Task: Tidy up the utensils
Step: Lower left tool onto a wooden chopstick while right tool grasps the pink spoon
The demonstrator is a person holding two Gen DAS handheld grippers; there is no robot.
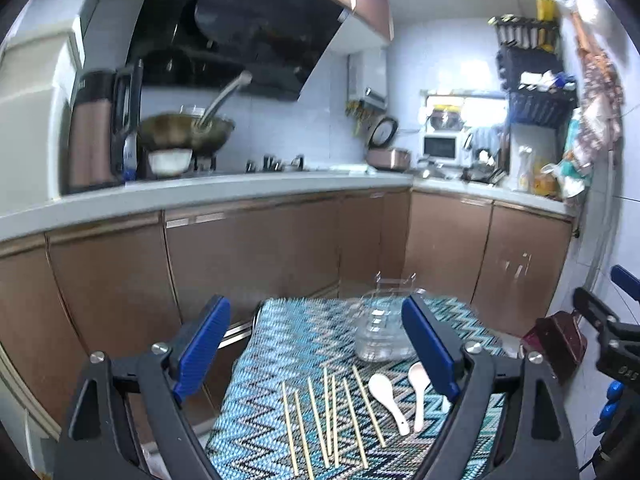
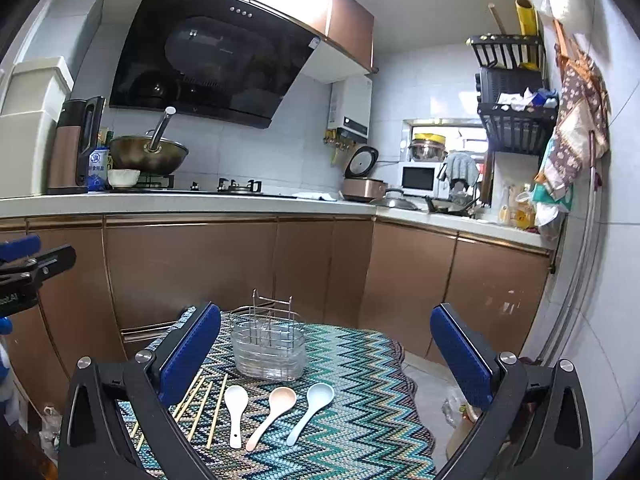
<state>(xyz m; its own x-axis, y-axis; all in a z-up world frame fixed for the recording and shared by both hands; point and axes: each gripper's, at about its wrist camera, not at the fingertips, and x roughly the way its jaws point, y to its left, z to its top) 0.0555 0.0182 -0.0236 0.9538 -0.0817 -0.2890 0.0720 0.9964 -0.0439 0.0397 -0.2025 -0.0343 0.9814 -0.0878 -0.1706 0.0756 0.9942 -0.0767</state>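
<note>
Nothing sorted yet, I judge this the start. Thin pale wooden chopsticks [image 1: 328,420] lie loose in a rough row on the zigzag-patterned blue-green woven table mat [image 2: 360,420], toward its left. Just right of them, three ceramic-looking spoons side by side, bowls pointing away: white spoon [image 2: 234,412], peach spoon [image 2: 272,414], pale blue spoon [image 2: 310,410]. Left view shows only two spoons; third is hidden behind a finger.

Behind the spoons stands the clear plastic utensil holder with a wire rack insert [image 2: 269,350], upright. Looks empty, no utensils visible in it; compartments are hard to make out.

Left gripper [image 1: 316,348] hovers above the mat, blue-padded fingers spread wide, holding nothing. Right gripper [image 2: 326,352] the same: fingers apart, released, nothing between them, holder and spoons framed in the gap.

Next move likely: drop one gripper onto a spoon handle or a chopstick, pinch, lift, stand it in the holder. Chopsticks are thin and flat on fabric, a low, precise pinch is needed.
</note>
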